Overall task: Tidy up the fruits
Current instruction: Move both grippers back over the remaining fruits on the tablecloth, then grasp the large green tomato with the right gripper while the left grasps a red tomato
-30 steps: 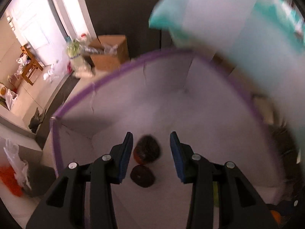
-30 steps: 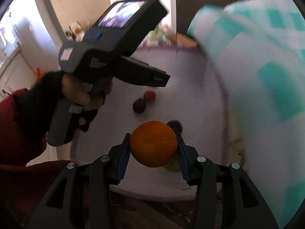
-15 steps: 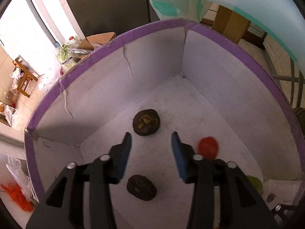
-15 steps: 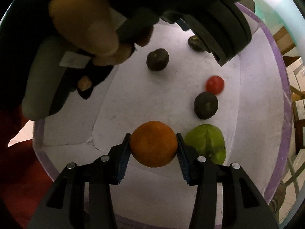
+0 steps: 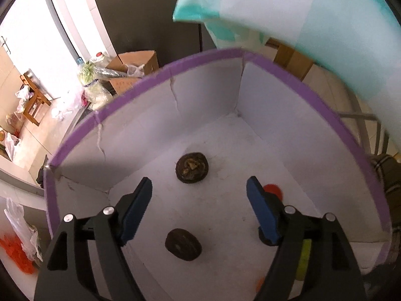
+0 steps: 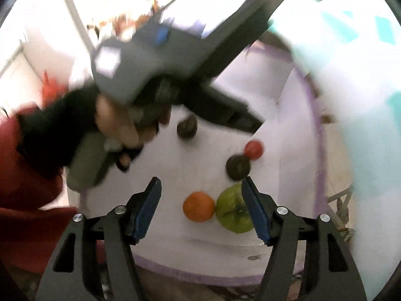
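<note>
Fruit lay on the floor of a white box with a purple rim; the right hand-held gripper hung above it with jaws apart and nothing between them; below it an orange sat touching a green fruit; farther off, a dark fruit touched a small red fruit; the left hand-held gripper also stood wide apart and empty over two dark fruits, blurred in the right view
</note>
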The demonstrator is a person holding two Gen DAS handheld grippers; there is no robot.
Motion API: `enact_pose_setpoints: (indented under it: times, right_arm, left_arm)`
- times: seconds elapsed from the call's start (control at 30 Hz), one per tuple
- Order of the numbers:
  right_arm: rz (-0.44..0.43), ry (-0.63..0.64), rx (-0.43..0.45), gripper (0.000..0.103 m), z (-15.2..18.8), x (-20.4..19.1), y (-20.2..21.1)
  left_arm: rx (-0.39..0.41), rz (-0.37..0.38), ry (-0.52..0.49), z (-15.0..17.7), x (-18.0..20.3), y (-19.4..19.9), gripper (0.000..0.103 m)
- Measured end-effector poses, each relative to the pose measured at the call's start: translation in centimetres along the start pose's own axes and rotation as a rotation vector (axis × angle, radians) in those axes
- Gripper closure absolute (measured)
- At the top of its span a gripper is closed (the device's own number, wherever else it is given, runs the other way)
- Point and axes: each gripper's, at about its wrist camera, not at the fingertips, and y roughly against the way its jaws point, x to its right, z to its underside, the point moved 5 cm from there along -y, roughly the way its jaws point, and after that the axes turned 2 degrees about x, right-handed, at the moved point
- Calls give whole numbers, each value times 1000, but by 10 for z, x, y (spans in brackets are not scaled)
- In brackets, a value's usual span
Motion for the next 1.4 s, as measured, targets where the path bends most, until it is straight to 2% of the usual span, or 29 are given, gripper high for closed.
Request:
enact_pose_setpoints:
  times: [0.03,0.1,0.17,0.23,0.27,0.33,0.43,0.5,0.63,0.67,0.73,0.77,0.83,0.97,1.13,1.2,1.3,1.4]
  right_arm:
    - [5,-20,46,31,-5,6,14]
    - [15,-85,168,27,-13,25,52]
    - [41,-153,278,24,-15,47,88]
    - [77,-221,382,21,-18,75,120]
    - [108,-269,450,17,-15,91,140]
    - [189,-366,553,16,-3,126,173]
    - [299,-482,595,16,21,170,204]
    - [373,-613,622,16,48,206,224]
    - [484,-789,661,16,96,258,249]
    - [515,-838,663,16,110,271,254]
    - [536,-934,661,16,135,295,262]
    - [543,-967,663,16,146,297,265]
    - [533,-1038,680,16,165,311,270]
    - [488,-1148,747,16,188,322,276]
    - [449,-1166,786,16,192,322,280]
    - [440,-1160,786,16,193,318,282]
    - [413,-1181,742,16,192,320,276]
    - [364,-1226,617,16,188,328,262]
  left_arm:
    - [30,-9,11,-3,-3,7,25]
    - [177,-66,66,-12,-11,40,21]
    - [341,-89,127,-24,-18,81,3]
    - [472,-71,176,-35,-20,119,2]
    - [535,-43,191,-44,-15,140,2]
    - [587,46,170,-63,4,166,2]
    - [588,163,87,-88,50,188,2]
    - [577,230,29,-100,86,196,2]
    - [495,388,-90,-128,177,194,2]
    - [460,412,-119,-138,206,187,2]
    - [396,414,-150,-157,260,169,2]
    - [368,423,-155,-164,280,162,2]
    - [325,430,-172,-182,325,147,2]
    - [344,385,-214,-211,394,121,2]
    - [347,387,-243,-236,458,99,2]
    - [325,396,-237,-246,479,87,2]
    - [309,424,-208,-254,487,81,2]
    - [291,456,-208,-255,487,79,2]
